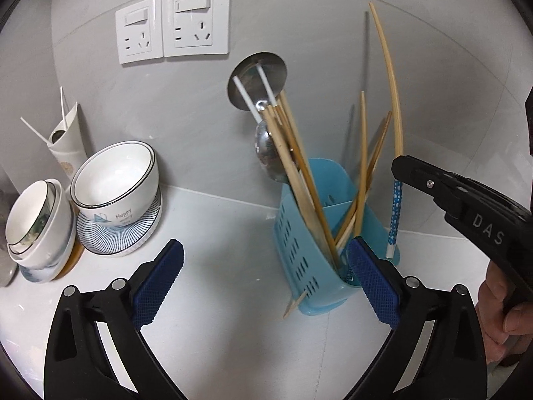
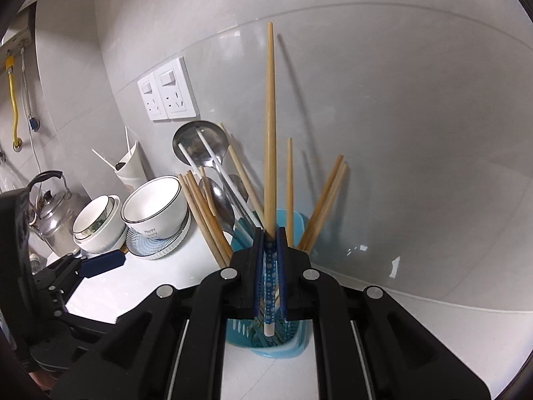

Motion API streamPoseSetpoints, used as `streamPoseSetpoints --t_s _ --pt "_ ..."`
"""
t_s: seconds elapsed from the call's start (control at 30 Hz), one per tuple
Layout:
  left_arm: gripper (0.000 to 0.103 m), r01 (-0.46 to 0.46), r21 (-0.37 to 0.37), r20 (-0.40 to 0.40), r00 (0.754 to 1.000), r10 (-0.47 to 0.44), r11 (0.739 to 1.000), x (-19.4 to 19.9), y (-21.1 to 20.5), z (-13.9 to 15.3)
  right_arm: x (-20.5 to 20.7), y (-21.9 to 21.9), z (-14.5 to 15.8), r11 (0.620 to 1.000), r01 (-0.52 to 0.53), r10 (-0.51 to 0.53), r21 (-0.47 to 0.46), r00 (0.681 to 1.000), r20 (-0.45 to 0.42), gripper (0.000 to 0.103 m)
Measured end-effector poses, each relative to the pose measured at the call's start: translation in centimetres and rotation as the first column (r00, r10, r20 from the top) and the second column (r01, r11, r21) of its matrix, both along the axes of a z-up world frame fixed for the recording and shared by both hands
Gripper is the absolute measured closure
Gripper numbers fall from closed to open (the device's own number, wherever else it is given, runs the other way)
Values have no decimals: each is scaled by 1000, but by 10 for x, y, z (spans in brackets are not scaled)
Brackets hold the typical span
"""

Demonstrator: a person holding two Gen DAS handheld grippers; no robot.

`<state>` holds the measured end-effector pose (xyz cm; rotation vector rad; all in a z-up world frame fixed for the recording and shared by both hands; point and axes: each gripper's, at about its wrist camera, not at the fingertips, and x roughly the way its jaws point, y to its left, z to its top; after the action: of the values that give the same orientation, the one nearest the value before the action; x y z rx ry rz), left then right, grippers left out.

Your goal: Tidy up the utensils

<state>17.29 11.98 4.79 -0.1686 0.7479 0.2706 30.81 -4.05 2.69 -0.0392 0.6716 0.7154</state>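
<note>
mostly sorted: right gripper (image 2: pixel 269 250) clamps long wooden chopstick with blue dotted handle (image 2: pixel 270 126) above blue slotted plastic caddy (image 1: pixel 299 233); left gripper (image 1: pixel 263 276) wide open, empty.

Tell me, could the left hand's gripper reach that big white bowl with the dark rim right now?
Probably yes. The left gripper is wide open and holds nothing, and bare counter lies between it and the white bowl. The blue holder stands off to the other side.

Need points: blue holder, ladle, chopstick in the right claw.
Blue holder (image 1: pixel 293 250): left wrist view, on its slotted side wall.
Ladle (image 1: pixel 266 66): left wrist view, on the bowl, against the wall.
Chopstick (image 2: pixel 269 133): right wrist view, on the bare wooden shaft above the shut right claw (image 2: pixel 270 233).
</note>
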Motion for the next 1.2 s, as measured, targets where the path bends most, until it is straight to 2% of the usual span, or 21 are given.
streamPoseSetpoints --t_s 0.4,0.47,0.53,0.57,0.63,0.73,0.83,1.0,1.1,1.2 --pt "6 -15 -16 -14 1000 14 1000 -3 12 -2 11 18 -25 999 -26 25 -39 999 -24 93" --pt "6 -15 -14 -13 1000 15 1000 -4 13 -1 9 17 -24 999 -25 25 -43 1000 -18 86" --pt "6 -15 -11 -9 1000 15 1000 -5 12 2 5 12 -21 999 -20 20 -39 1000 -17 68" --pt "6 -14 -14 -5 1000 14 1000 -6 12 3 2 9 -18 999 -16 15 -39 1000 -7 65" --pt "6 -13 -17 3 1000 14 1000 -8 10 7 -5 3 -13 999 -5 5 -48 1000 13 50" --pt "6 -6 -21 19 1000 6 1000 -15 6 13 -19 -11 -4 996 34 -30 -76 998 52 33" --pt "6 0 -18 29 1000 0 1000 -24 0 18 -32 -30 2 995 59 -55 -77 997 53 22" --pt "6 18 -23 36 999 -17 1000 -40 -11 24 -50 -56 3 993 81 -81 -88 997 8 11" --pt "6 33 -12 22 999 -33 999 -51 -21 24 -58 -69 -1 992 83 -89 -97 995 -51 10" --pt "6 35 -18 8 999 -35 999 -59 -27 20 -69 -81 -4 984 118 -126 -132 991 -52 8"
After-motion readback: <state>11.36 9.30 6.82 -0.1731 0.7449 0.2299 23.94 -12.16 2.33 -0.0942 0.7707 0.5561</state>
